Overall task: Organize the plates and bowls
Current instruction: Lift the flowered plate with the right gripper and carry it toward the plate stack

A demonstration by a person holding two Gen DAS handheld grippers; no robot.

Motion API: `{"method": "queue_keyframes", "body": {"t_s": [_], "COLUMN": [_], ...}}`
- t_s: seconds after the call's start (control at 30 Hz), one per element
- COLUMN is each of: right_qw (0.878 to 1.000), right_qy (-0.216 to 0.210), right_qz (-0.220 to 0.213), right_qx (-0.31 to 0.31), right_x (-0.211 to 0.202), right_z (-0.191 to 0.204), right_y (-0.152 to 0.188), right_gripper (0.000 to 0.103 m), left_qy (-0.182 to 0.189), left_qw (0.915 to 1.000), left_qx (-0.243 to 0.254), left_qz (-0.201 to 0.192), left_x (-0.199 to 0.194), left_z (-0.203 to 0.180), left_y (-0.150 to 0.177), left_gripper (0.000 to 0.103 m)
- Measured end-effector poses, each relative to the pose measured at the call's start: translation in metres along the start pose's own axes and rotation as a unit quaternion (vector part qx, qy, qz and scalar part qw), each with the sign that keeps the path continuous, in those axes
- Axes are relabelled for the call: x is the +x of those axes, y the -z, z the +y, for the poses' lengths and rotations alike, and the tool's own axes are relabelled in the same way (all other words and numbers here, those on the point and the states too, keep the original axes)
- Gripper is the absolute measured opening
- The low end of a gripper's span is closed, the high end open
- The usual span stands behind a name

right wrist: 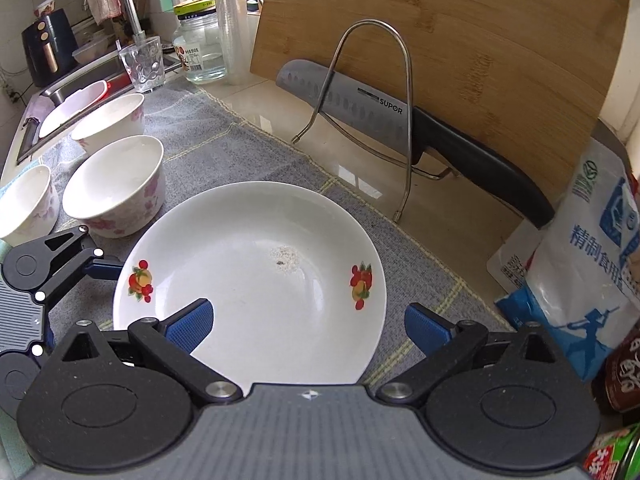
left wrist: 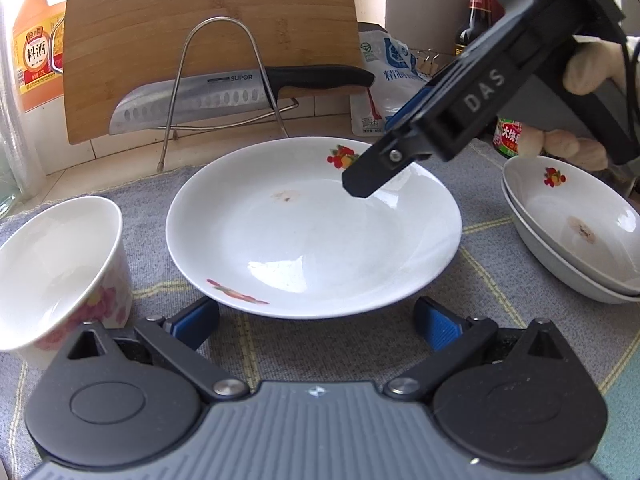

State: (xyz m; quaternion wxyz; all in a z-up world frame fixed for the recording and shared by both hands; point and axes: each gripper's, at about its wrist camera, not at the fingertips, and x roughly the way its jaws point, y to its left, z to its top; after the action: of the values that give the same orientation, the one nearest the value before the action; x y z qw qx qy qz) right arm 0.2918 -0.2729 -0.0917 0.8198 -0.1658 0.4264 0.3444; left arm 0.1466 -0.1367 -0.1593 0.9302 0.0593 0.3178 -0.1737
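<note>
Plate (right wrist: 256,280) lies before knife (right wrist: 360,100) marked SUPOR.

Tiled countertop (right wrist: 280,108) under daylight; grey cloth (right wrist: 224,140) spread; sink (right wrist: 80,88) far left.

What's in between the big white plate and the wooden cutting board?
In both wrist views, a bent wire rack with a knife stands between the plate and the cutting board, on bare counter.
</note>
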Motion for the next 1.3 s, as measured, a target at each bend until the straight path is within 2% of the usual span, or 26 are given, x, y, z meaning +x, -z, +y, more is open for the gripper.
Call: {"method": "queue_keyframes", "body": {"t_s": [0.17,0.5,0.77,0.97,1.3], "right_qw": [0.999,0.994,0.990,0.983,0.983], "right_qy": [-0.034,-0.100,-0.136,-0.168,-0.171], "right_qz": [0.013,0.030,0.026,0.039,0.047], "right_qx": [0.002,0.010,0.025,0.055,0.051], "right_x": [0.023,0.047,0.051,0.050,0.046], "right_z": [-0.015,-0.033,-0.041,-0.051,-0.047], "right_y": [-0.010,-0.028,-0.032,-0.033,-0.030], "right_gripper": [0.100,0.081,0.081,0.081,0.081], "left_qy": [-0.001,-0.002,-0.003,-0.008,-0.002], "left_qw": [1.0000,1.0000,1.0000,1.0000,1.0000], "left_qx": [-0.002,-0.002,-0.003,0.000,0.006], "left_qz": [-0.001,-0.002,-0.001,0.000,0.004], "left_x": [0.000,0.000,0.000,0.003,-0.001], "left_z": [0.000,-0.001,0.001,0.000,0.002], "left_y": [0.000,0.001,0.000,-0.004,-0.003], "left_gripper": [0.103,0.103,0.103,0.103,0.101]}}
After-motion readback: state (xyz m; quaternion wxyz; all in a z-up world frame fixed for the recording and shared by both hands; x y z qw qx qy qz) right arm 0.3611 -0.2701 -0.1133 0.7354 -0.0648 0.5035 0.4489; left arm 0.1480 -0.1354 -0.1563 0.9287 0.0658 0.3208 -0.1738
